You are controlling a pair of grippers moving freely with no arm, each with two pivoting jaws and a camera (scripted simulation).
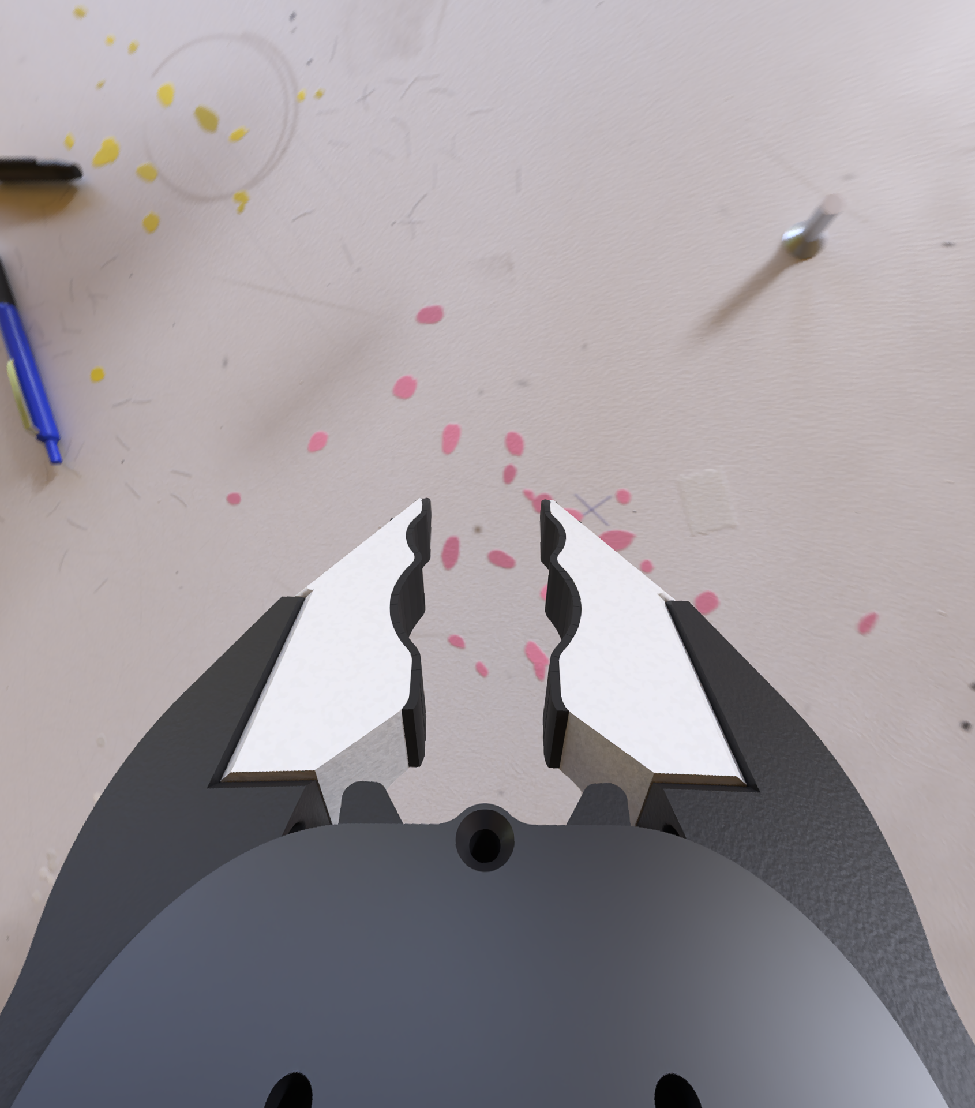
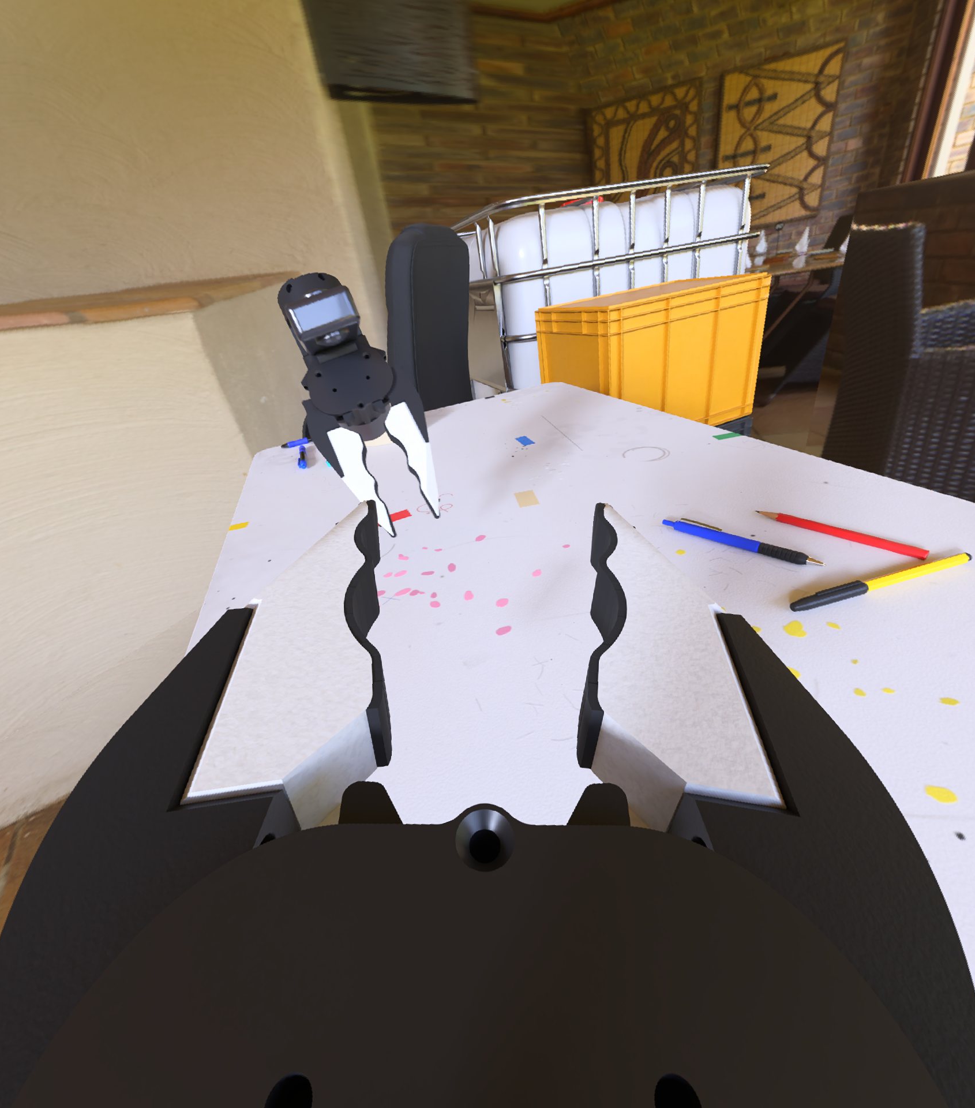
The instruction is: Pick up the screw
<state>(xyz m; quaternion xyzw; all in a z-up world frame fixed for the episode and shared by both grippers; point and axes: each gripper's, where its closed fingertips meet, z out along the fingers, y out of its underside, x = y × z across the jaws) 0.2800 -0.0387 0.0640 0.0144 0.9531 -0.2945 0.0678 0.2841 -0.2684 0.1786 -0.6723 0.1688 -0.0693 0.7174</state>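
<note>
The screw [image 1: 810, 231] is small and silver. It stands on the white table [image 1: 593, 180] at the upper right of the left wrist view, head down and shaft tilted up, with a long thin shadow running to the lower left. My left gripper [image 1: 485, 509] is open and empty, above pink paint spots, well short and left of the screw. In the right wrist view the left gripper [image 2: 413, 524] hovers fingers-down over the table's far left. My right gripper [image 2: 485, 506] is open and empty, low over the table. The screw does not show in the right wrist view.
A blue pen [image 1: 20, 348] and a yellow-and-black pen [image 1: 5, 171] lie at the left. The right wrist view shows a blue pen [image 2: 737, 541], a red pencil [image 2: 845, 533], a yellow pen [image 2: 881, 580], a yellow crate [image 2: 653, 342] and a black chair [image 2: 428, 312] beyond the table.
</note>
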